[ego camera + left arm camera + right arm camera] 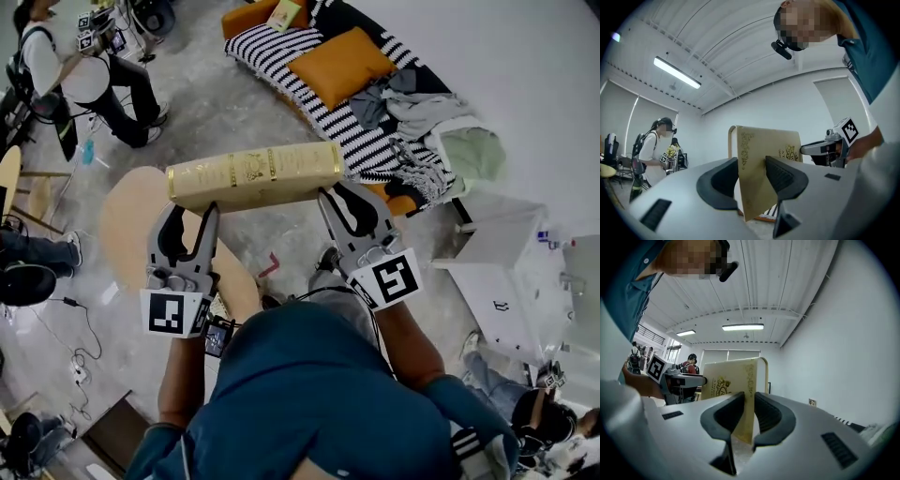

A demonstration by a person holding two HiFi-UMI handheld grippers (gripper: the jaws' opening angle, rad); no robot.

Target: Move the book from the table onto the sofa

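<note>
A thick tan book (253, 175) with gold ornament hangs in the air above the floor, its spine facing up, between the round wooden table (127, 230) and the sofa (281, 56). My left gripper (193, 210) is shut on the book's left end and my right gripper (343, 195) on its right end. In the left gripper view the book (764, 154) stands between the black pads (783, 174), with the right gripper (829, 147) beyond. In the right gripper view the book's (729, 378) edge sits pinched between the pads (766, 411).
On the sofa lie a striped blanket (352, 131), an orange cushion (339, 64) and a heap of clothes (422, 108). A white cabinet (506, 272) stands at the right. Another person (84, 75) stands at the far left. Cables (80, 323) trail on the floor.
</note>
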